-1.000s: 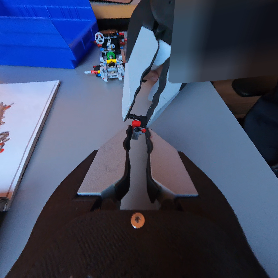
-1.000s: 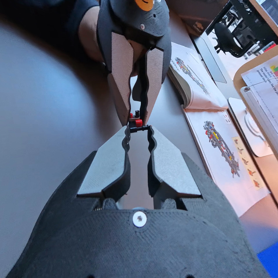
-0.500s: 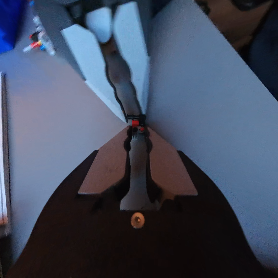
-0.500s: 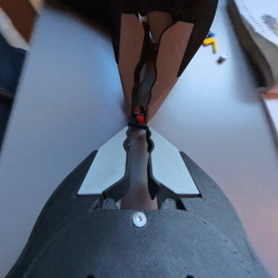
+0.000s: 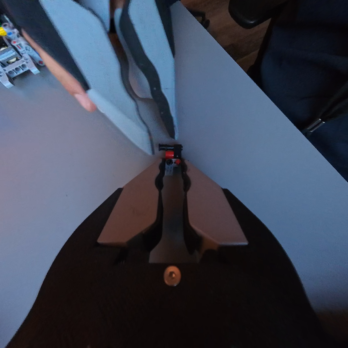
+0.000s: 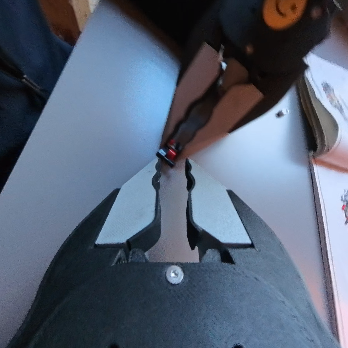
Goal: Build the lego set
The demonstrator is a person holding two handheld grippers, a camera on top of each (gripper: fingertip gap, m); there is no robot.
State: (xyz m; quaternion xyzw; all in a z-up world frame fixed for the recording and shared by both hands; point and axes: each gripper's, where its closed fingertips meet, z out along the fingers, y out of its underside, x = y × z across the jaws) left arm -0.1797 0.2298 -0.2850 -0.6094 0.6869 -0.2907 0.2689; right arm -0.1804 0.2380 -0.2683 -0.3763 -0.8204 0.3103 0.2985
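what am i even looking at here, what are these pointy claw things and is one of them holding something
These are two hand-held grippers, each with two fingers and a camera looking forward along them, so each picture comes from one gripper and shows the other opposite, tip to tip.

In the left gripper's view, the left gripper pinches a small assembly of red, black and grey building pieces at its fingertips.

In the right gripper's view, the right gripper stands open, its fingers apart just in front of that assembly.

Below is a pale grey table. On it lie a partly built toy model, an open instruction booklet and a small loose part.
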